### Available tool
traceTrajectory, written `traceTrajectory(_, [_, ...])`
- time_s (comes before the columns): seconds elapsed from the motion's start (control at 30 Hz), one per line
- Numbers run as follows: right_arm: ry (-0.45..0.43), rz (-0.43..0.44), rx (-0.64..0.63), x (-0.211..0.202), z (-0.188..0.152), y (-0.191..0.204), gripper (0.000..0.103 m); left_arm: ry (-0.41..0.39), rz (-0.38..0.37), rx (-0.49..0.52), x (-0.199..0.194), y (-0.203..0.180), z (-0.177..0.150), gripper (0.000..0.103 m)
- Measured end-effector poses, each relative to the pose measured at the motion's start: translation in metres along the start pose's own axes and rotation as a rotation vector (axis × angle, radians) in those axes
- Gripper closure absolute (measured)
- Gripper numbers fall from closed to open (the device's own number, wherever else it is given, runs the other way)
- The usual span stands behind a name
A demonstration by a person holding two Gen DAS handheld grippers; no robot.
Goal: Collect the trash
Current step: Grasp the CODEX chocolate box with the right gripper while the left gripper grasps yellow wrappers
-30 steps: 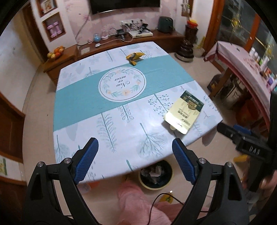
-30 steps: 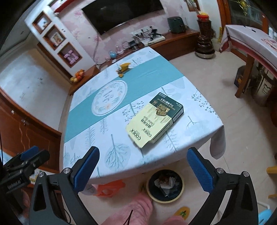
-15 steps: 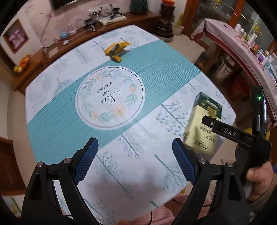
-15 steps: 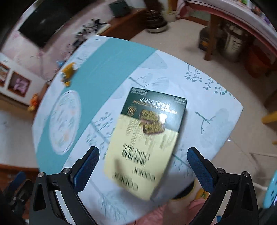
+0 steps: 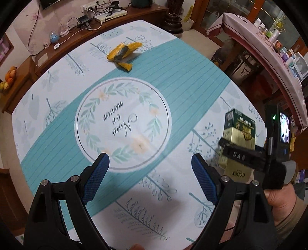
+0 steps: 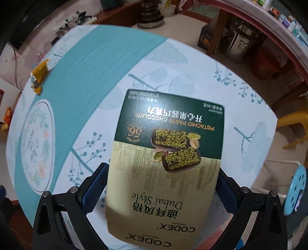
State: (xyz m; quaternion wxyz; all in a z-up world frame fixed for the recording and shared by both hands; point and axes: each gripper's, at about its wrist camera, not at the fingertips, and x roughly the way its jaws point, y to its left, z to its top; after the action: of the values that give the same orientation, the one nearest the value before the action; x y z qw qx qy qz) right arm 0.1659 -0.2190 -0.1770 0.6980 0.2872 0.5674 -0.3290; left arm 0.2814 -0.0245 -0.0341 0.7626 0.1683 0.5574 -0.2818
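1. So far, nothing can be judged as collected: two pieces of trash are seen on the tablecloth [image 5: 173, 202], and no bin is shown in either view.
2. A chocolate box [image 6: 165, 163] is lying flat near the table's right edge, and the right gripper [image 6: 161, 184] is placed around its near end, one blue pad at each side.
3. Whether the pads are touching the cardboard cannot be told; the jaws are spread wide, so the box is judged as straddled but not yet pinched.
4. A crumpled yellow wrapper [image 5: 124, 54] is left at the far side of the table, well apart from the box, on the border of the teal band.
5. The left gripper [image 5: 150, 177] is held spread and empty above the round wreath print [image 5: 123, 125], between the two items.
6. Remaining work is judged to be closing on the box, carrying it off, then fetching the wrapper.
7. Little is found in the way on the table itself; a sideboard with cables [image 5: 92, 13] stands beyond the far edge, and a second cluttered table [image 5: 269, 44] stands to the right.
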Motion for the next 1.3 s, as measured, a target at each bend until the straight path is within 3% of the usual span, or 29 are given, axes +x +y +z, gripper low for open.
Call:
traceTrajectory(0.07, [-0.012, -0.012, -0.006, 0.000, 0.002, 0.006, 0.008, -0.008, -0.002, -0.005, 0.001, 0.004, 0.008, 0.018])
traceTrajectory(0.33, [-0.093, 0.061, -0.073, -0.024, 0.026, 0.047, 0.009, -0.043, 0.009, -0.035, 0.001, 0.018, 0.042, 0.018])
traceTrajectory(0.6, [-0.132, 0.176, -0.089, -0.042, 0.093, 0.089, 0.009, -0.079, 0.089, -0.017, 0.009, 0.037, 0.102, 0.018])
traceTrajectory(0.87, [-0.162, 0.235, -0.088, -0.045, 0.170, 0.116, 0.009, -0.113, 0.220, 0.110, 0.052, 0.035, 0.163, 0.017])
traceTrajectory(1.2, [-0.175, 0.310, -0.083, -0.020, 0.232, 0.154, 0.009, -0.125, 0.245, 0.130, 0.116, 0.040, 0.213, 0.018])
traceTrajectory(1.3, [-0.167, 0.325, -0.079, -0.005, 0.237, 0.161, 0.009, -0.110, 0.243, 0.130, 0.136, 0.042, 0.224, 0.024])
